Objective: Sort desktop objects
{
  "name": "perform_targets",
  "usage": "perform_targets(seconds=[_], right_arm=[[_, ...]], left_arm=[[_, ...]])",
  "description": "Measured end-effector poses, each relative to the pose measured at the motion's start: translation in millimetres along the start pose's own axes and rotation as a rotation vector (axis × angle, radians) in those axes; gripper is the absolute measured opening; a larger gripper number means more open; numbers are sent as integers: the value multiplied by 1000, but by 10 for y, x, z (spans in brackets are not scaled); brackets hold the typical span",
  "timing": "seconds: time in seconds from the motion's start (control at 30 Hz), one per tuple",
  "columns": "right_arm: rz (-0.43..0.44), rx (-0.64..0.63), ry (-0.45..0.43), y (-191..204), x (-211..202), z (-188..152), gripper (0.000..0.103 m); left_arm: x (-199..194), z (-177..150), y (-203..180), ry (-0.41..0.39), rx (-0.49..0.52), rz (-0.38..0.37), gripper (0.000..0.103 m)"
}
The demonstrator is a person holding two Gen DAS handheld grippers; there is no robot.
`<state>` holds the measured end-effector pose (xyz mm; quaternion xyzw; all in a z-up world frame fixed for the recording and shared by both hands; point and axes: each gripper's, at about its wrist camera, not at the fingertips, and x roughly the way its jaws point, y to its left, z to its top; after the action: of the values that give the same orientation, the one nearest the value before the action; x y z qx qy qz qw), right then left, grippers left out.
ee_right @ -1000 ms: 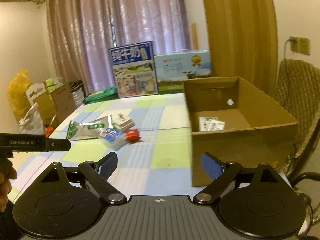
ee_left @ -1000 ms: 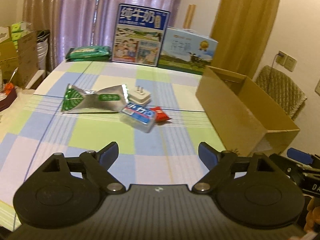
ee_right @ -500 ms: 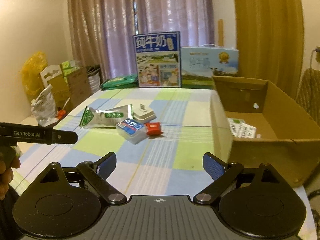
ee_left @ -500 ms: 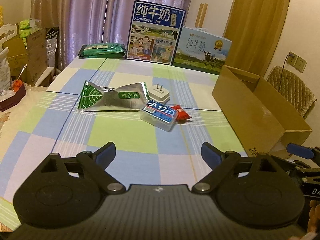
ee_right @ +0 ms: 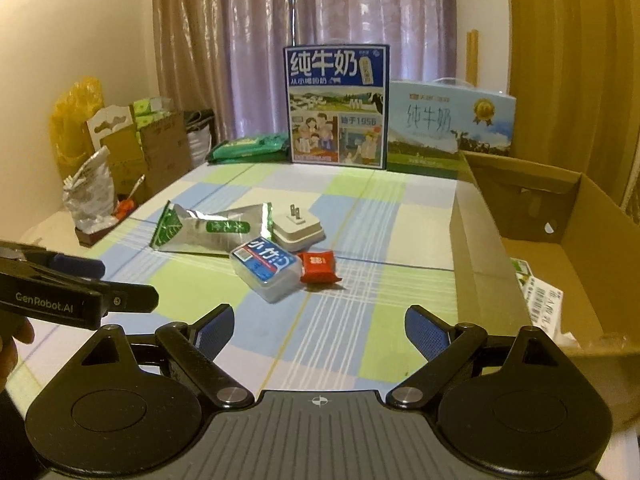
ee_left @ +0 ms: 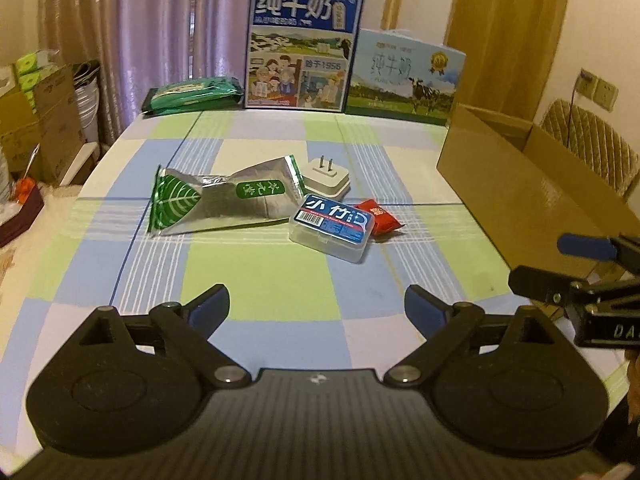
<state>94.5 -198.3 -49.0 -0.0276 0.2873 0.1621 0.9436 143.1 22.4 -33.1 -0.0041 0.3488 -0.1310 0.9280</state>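
Clutter at mid-surface: we count four items, bunched and touching. One silver-green foil pouch point(ee_left: 224, 200), one white plug adapter point(ee_left: 325, 178) prongs-up behind it, one clear plastic case point(ee_left: 332, 227) with a blue label, one red sachet point(ee_left: 380, 220) tucked against the case. The checked surface point(ee_left: 256, 280) also carries one open cardboard box point(ee_right: 560, 240) to the right, papers inside. Two milk cartons point(ee_right: 336, 104) and a green pack point(ee_left: 192, 94) line the far edge. We hold left tongs point(ee_left: 316, 310) and right tongs point(ee_right: 318, 326) both spread apart, empty, short of the cluster.
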Motion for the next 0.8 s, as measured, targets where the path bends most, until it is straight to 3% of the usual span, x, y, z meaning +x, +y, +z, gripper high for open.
perform_targets(seconds=[0.33, 0.63, 0.8], right_arm=[[13, 4, 62, -156, 602, 75, 90], [-4, -6, 95, -249, 1016, 120, 89], [-17, -12, 117, -322, 1170, 94, 89]], left_arm=[[590, 214, 142, 35, 133, -88, 92], [1197, 364, 28, 46, 282, -161, 92], [1514, 431, 53, 67, 288, -169, 93]])
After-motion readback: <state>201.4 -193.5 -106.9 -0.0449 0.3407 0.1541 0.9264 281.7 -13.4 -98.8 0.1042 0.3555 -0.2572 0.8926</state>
